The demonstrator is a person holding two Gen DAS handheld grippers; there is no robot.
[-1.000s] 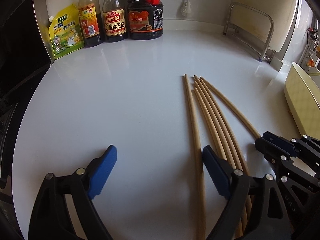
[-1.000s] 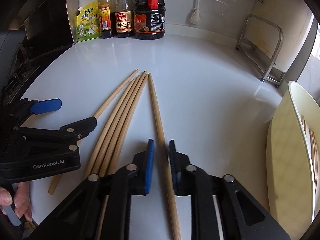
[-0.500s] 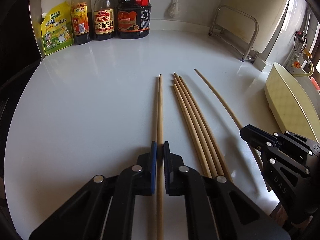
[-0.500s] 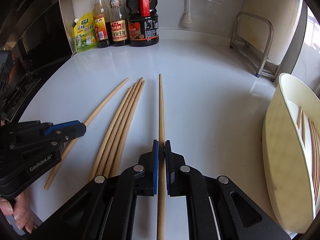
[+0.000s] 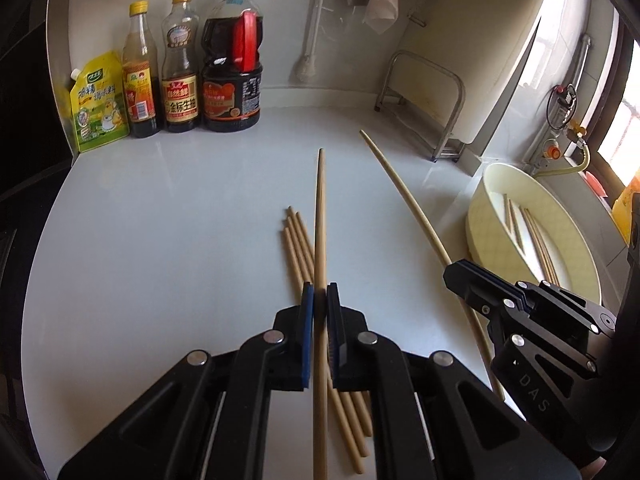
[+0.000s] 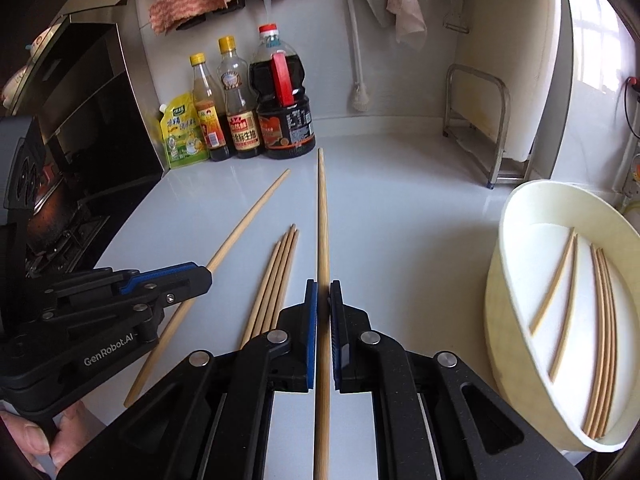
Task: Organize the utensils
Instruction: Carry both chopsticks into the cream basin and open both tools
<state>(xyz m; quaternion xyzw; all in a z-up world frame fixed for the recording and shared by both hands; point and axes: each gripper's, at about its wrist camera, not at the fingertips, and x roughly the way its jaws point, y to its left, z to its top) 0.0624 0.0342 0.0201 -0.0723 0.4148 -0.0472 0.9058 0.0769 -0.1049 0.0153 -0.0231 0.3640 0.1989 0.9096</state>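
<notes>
Left gripper [image 5: 318, 312] & right gripper [image 6: 323, 308] are each clamped on one chopstick [image 6: 322, 240] pointing straight ahead above the tabletop [image 5: 160, 220], w/ the cream tray [image 6: 520, 360] at frame right, nearer the right gripper.

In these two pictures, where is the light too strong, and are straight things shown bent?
Left wrist view: the window at the right edge is washed out white; the chopstick in the right tongs looks curved from the fisheye lens. Right wrist view: the window glares at the upper right; the chopsticks in the cream basket bow near the edge, while the central chopstick stays straight.
</notes>
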